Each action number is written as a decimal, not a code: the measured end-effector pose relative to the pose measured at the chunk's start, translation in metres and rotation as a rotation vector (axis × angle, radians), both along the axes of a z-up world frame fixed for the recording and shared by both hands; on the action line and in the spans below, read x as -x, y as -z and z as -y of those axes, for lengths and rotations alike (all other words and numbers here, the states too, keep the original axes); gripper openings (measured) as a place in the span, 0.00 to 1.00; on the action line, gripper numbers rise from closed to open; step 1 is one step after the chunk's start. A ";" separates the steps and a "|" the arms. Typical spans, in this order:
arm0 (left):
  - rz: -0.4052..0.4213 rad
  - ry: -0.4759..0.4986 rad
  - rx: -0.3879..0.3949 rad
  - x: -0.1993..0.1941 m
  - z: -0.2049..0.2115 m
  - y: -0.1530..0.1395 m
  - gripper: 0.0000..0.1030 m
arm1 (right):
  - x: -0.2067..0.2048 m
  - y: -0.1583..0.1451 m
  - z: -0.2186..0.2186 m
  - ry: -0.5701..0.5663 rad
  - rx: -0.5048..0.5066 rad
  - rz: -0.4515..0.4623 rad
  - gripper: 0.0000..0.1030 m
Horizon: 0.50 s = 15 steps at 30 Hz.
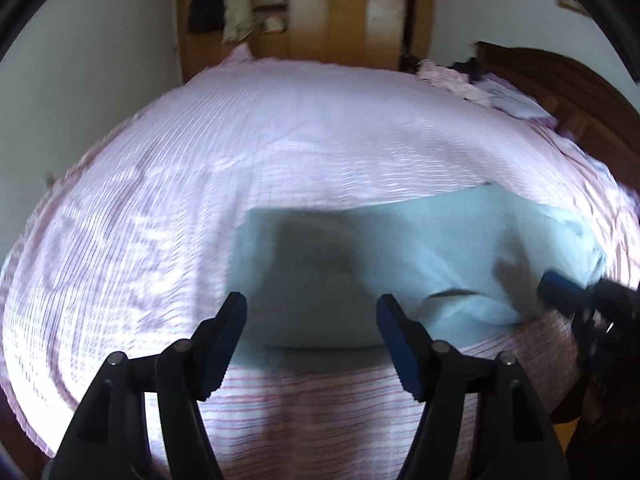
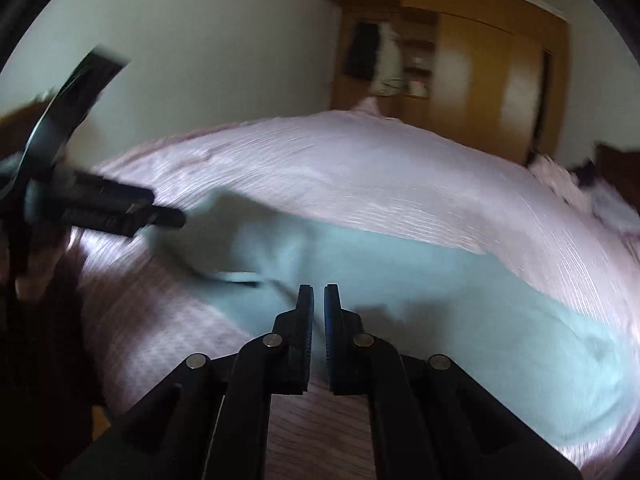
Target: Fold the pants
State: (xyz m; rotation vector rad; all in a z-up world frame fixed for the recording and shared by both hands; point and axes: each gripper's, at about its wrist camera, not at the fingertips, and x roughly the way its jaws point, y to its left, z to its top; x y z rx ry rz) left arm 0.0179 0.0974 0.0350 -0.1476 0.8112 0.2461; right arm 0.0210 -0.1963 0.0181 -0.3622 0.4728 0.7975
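Observation:
Light blue pants (image 1: 400, 264) lie flat on the pink striped bedspread (image 1: 280, 140), partly folded, with a loose fold near the front edge. My left gripper (image 1: 312, 308) is open and empty, hovering over the near left part of the pants. In the right wrist view the pants (image 2: 460, 300) stretch from centre to right. My right gripper (image 2: 319, 300) is shut with nothing between its fingers, just above the pants' near edge. It also shows at the right in the left wrist view (image 1: 560, 292). The left gripper (image 2: 160, 216) shows at the left in the right wrist view. Both views are motion blurred.
A wooden wardrobe (image 1: 340, 8) stands behind the bed. A dark wooden headboard (image 1: 560, 92) is at the right, with pillows and crumpled clothes (image 1: 460, 80) near it. White walls flank the bed.

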 end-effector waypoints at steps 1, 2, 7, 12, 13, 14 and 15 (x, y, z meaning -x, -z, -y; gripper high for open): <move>-0.005 -0.002 0.009 0.003 -0.006 0.000 0.69 | 0.002 0.001 -0.001 -0.015 0.009 0.004 0.00; -0.010 -0.003 0.006 0.006 -0.012 -0.001 0.69 | 0.007 0.004 -0.016 -0.037 0.030 0.011 0.00; -0.014 -0.018 -0.073 0.022 -0.034 -0.006 0.69 | 0.027 0.005 -0.058 -0.134 0.097 0.092 0.36; -0.062 -0.060 0.011 0.038 -0.066 0.006 0.69 | 0.027 0.014 -0.120 -0.248 0.133 0.092 0.42; -0.067 -0.061 0.036 0.041 -0.073 0.008 0.69 | 0.023 0.021 -0.135 -0.277 0.148 0.057 0.42; -0.067 -0.062 0.053 0.045 -0.077 0.010 0.69 | 0.021 0.025 -0.142 -0.295 0.154 0.045 0.42; -0.059 -0.072 0.066 0.049 -0.082 0.011 0.69 | 0.019 0.030 -0.150 -0.306 0.165 0.040 0.41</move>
